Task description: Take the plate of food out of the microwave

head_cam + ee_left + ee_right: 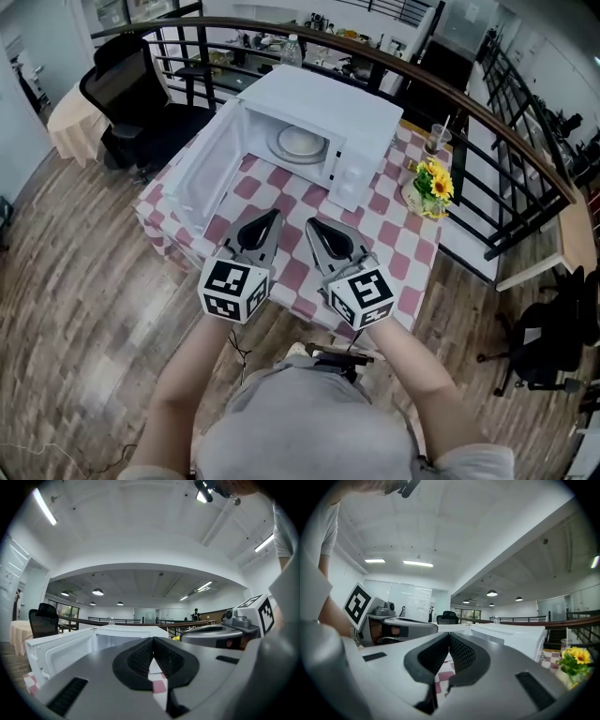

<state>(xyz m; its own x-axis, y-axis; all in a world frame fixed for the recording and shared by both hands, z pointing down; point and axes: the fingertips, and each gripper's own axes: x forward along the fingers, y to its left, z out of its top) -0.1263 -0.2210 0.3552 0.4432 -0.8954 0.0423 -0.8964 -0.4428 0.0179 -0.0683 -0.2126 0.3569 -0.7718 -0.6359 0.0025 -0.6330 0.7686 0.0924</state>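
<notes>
Plate of food (300, 142), a single pale round dish, sat inside the cavity of the one white microwave (349, 111). What lay on it was too small and pale to tell. The microwave's door (200, 171) stood swung wide open to the left. The oven rested on a table under a red-and-white checked cloth (398, 239).

Two grippers were held side by side over the near edge of that table, both pointing level toward the open oven and well short of it. The left gripper (276, 215) had its two jaws pressed together with nothing between them, only the checked cloth showing past the dark pads. The right gripper (310, 223) was the same, its jaws closed on each other and empty. Each carried one cube with square markers, the left cube (232, 289) and the right cube (364, 295), close to the person's hands.

To the right of the microwave, on the cloth, stood one vase of yellow flowers (433, 181) and, behind it, one glass (436, 141). One clear bottle (292, 49) stood beyond the oven. A curved dark railing (450, 92) ran behind the table. One black office chair (127, 89) stood at the far left on the wooden floor (84, 281).
</notes>
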